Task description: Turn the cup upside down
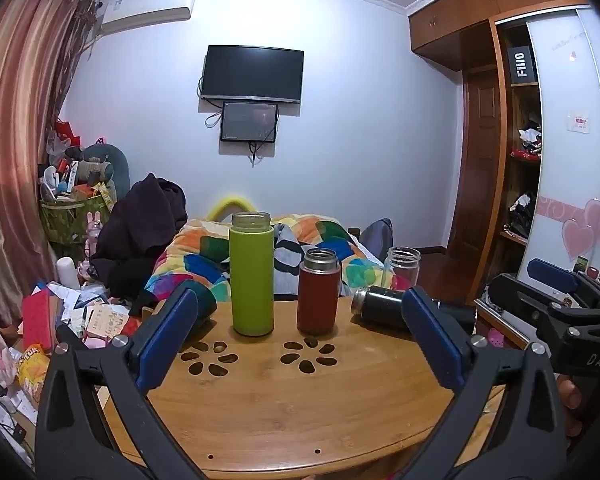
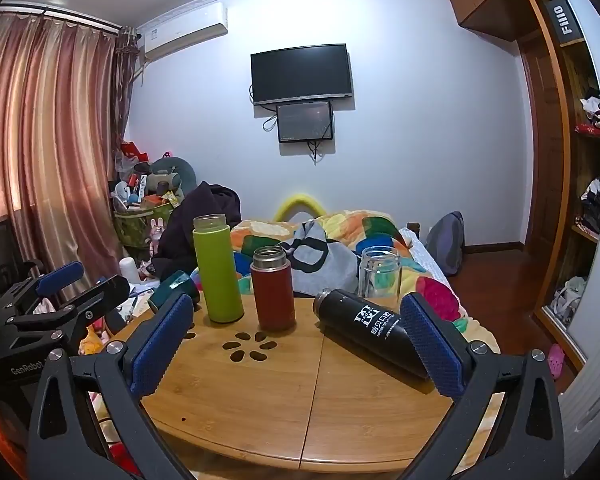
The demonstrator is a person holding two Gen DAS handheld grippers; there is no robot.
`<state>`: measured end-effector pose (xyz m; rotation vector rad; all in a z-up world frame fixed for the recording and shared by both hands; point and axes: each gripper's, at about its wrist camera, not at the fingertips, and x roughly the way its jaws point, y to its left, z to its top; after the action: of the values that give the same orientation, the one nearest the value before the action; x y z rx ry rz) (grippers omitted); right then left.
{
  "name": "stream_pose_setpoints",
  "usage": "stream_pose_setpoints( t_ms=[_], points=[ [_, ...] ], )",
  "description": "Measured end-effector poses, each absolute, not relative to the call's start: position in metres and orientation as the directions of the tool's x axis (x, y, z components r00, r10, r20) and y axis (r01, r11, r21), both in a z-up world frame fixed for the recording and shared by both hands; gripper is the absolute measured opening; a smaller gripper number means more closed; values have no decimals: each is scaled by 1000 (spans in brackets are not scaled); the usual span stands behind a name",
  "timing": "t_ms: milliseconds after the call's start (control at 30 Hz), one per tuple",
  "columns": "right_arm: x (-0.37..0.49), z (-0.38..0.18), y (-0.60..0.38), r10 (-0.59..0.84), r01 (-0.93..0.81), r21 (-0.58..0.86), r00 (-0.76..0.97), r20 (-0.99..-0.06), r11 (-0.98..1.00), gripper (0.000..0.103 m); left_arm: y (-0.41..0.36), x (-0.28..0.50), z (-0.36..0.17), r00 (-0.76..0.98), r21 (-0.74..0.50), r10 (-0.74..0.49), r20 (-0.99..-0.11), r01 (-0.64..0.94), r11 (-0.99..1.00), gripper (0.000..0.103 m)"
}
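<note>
A tall green cup (image 1: 251,276) (image 2: 217,270) and a shorter red cup (image 1: 318,292) (image 2: 272,289) stand upright with open mouths at the far side of the round wooden table (image 1: 292,408) (image 2: 284,396). A black cup (image 1: 384,305) (image 2: 370,330) lies on its side to the right. A clear glass cup (image 1: 403,265) (image 2: 379,276) stands upright at the far right edge. A dark teal cup (image 2: 176,285) lies at the far left edge. My left gripper (image 1: 300,340) is open and empty above the table. My right gripper (image 2: 296,340) is open and empty, its right finger beside the black cup.
A bed with a colourful quilt (image 1: 324,240) lies behind the table. Clutter and papers (image 1: 84,312) cover the floor to the left. A wardrobe (image 1: 520,152) stands to the right. The right gripper's body (image 1: 560,312) shows at the left wrist view's right edge.
</note>
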<state>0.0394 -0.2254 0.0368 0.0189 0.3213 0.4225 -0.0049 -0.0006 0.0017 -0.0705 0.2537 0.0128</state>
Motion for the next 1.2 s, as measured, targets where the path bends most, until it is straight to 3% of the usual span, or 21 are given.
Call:
stream_pose_setpoints(
  t_ms=[1200],
  points=[
    [32, 44, -224, 412, -410, 70, 865, -284, 909, 103, -2, -10, 8, 973, -65, 11, -230, -27, 997, 103]
  ],
)
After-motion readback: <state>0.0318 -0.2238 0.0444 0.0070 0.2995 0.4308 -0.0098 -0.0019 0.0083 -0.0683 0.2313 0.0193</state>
